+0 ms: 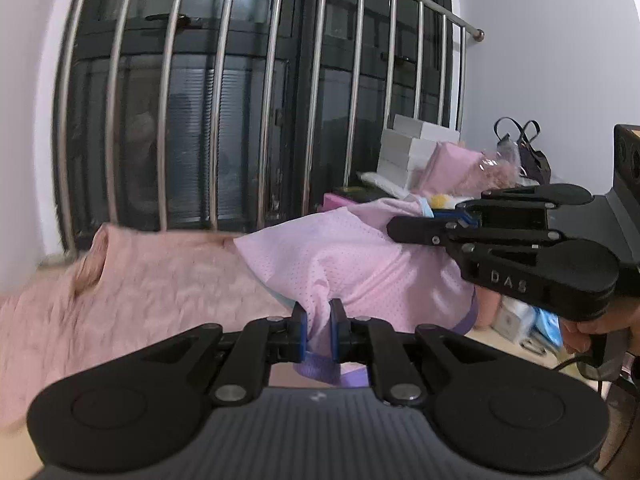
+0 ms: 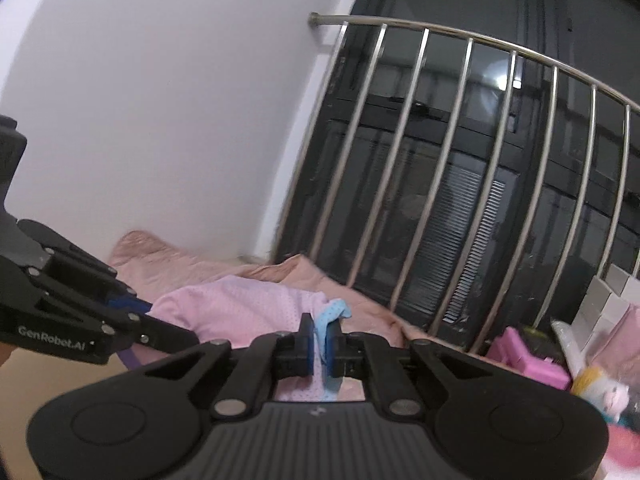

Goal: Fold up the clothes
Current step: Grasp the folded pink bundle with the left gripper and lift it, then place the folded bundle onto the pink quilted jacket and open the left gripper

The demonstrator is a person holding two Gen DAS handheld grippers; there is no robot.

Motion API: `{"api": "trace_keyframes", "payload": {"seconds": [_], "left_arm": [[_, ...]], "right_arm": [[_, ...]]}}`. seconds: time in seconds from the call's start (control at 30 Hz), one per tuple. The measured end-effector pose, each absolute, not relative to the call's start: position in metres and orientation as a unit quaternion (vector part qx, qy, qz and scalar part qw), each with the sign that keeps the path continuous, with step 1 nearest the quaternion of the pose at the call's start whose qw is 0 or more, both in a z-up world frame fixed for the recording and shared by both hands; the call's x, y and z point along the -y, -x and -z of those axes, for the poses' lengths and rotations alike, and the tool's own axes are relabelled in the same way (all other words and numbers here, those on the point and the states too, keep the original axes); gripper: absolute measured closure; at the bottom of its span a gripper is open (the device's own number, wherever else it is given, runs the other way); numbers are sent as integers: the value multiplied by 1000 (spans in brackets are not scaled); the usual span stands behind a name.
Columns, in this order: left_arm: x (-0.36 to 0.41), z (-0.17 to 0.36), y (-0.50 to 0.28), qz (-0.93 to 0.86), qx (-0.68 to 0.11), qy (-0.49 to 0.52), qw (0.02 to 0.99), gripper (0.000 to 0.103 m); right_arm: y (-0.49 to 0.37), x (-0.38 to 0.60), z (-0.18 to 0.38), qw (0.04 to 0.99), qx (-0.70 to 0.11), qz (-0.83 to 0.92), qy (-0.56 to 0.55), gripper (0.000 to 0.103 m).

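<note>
A pink mesh garment with purple and light blue trim hangs lifted between both grippers above a pink quilted blanket. My left gripper is shut on a bunched fold of it near the purple hem. In the left wrist view the right gripper comes in from the right, its tips pressed into the cloth. In the right wrist view my right gripper is shut on the garment's light blue edge, with the pink garment spread behind it. The left gripper reaches in from the left there.
A steel railing stands before a dark window behind the blanket. White boxes, a pink pillow, a dark bag and small toys are piled at the right. A white wall rises on the left.
</note>
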State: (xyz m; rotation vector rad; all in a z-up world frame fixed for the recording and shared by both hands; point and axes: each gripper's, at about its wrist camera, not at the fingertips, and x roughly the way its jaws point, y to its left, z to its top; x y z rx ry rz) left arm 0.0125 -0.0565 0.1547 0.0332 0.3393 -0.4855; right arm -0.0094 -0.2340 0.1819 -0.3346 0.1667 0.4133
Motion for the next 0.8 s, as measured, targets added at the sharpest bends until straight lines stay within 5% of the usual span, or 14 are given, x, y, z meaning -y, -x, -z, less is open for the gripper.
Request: {"api": "trace_keyframes", "payload": {"seconds": [0.3, 0.6, 0.73, 0.8], "left_arm": [[75, -140, -186, 224, -218, -5, 950, 93], [95, -23, -317, 165, -315, -5, 935, 91], [75, -6, -314, 169, -316, -2, 934, 61], [63, -13, -312, 173, -318, 1, 932, 61]], "right_arm": [[-145, 246, -190, 964, -130, -177, 149, 98], [-327, 237, -76, 935, -271, -171, 150, 98], [-336, 241, -24, 922, -324, -159, 138, 86], [-325, 246, -25, 929, -310, -156, 129, 76]]}}
